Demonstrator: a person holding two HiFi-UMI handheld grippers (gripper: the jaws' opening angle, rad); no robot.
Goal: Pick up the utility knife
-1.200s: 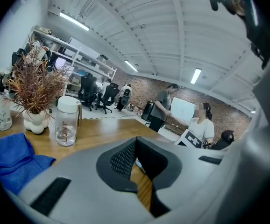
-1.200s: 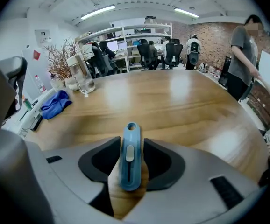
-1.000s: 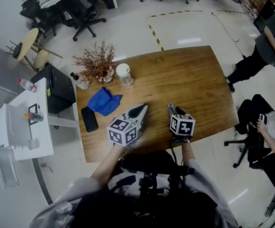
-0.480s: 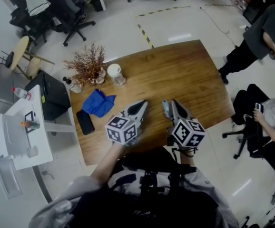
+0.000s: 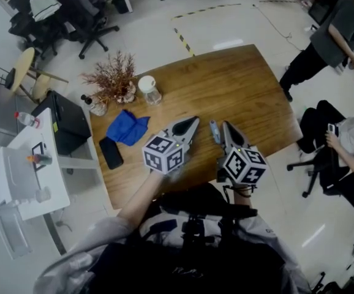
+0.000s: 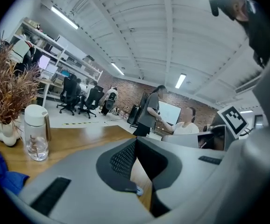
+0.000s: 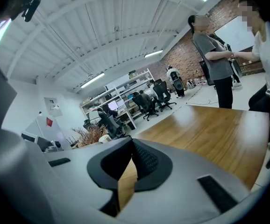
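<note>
A small grey-blue utility knife (image 5: 214, 131) lies on the wooden table (image 5: 244, 84), just left of my right gripper's jaws. My right gripper (image 5: 225, 125) hangs above the table near its front edge. It is shut, with its pads meeting and nothing between them in the right gripper view (image 7: 131, 142). My left gripper (image 5: 195, 120) is raised to the left of the knife and points up and to the right. Its jaws are also shut on nothing (image 6: 136, 142). I cannot tell whether the right jaws touch the knife.
A blue cloth (image 5: 128, 128) and a black phone (image 5: 110, 153) lie at the table's left. A clear bottle with a white lid (image 5: 149, 89) and a dried plant (image 5: 112, 78) stand at the back left. Two people (image 5: 348, 139) are at the right, and a black box (image 5: 64, 124) stands at the left.
My right gripper has risen toward the camera and its jaws have closed from wide apart. My left gripper has lifted a little. The knife stays on the table.
</note>
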